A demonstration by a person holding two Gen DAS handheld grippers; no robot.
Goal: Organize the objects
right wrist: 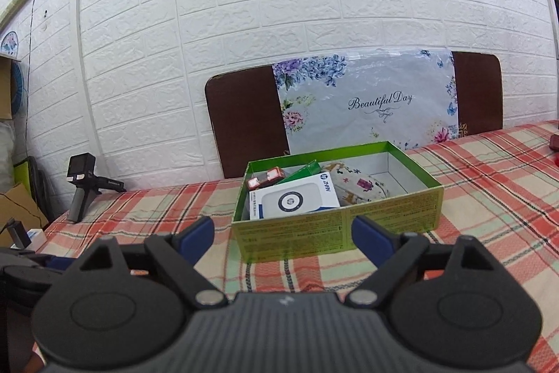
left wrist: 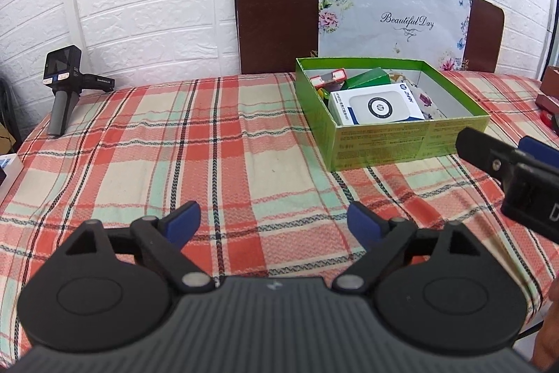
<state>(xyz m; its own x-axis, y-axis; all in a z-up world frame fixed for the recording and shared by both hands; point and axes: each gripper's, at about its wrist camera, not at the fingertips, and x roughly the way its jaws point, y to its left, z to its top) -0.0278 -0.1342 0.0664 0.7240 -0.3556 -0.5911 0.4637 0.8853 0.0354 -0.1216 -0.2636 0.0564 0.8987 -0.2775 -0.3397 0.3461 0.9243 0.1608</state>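
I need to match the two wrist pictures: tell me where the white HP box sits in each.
Left wrist: white HP box, right of centre, inside the green box.
Right wrist: white HP box, near centre, inside the green box.
Shared landmark: floral "Beautiful Day" board behind.

Bright even light, soft shadows; strong fisheye bending at edges.

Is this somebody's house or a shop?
Most likely a room in a home. A plaid cloth covers the surface, a floral "Beautiful Day" board leans on a white brick-pattern wall, and a green box holds small household things.
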